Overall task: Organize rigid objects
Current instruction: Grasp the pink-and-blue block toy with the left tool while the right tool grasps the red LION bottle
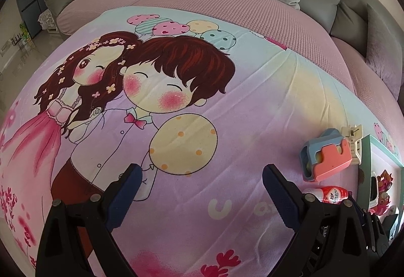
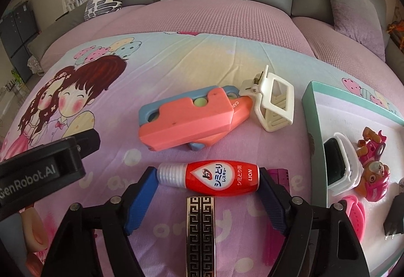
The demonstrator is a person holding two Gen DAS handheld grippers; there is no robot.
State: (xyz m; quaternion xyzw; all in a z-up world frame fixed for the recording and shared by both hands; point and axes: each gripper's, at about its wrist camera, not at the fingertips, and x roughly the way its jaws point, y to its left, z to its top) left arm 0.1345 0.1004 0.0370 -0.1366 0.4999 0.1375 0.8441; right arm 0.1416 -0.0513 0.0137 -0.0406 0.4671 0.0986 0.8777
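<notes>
Blue-padded left gripper (image 1: 202,188) at lower centre: spread, empty. Centre frame, my right gripper (image 2: 208,185) brackets the red plastic stain-remover bottle (image 2: 214,177) lying on the printed sheet (image 2: 176,57), pads seemingly touching its ends. Step: grasping. Next: firm closure, then lift toward the teal-rimmed tray (image 2: 313,125), right.

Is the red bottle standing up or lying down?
Lying down: the red bottle rests sideways on the bedsheet, its silver cap pointing left.
</notes>
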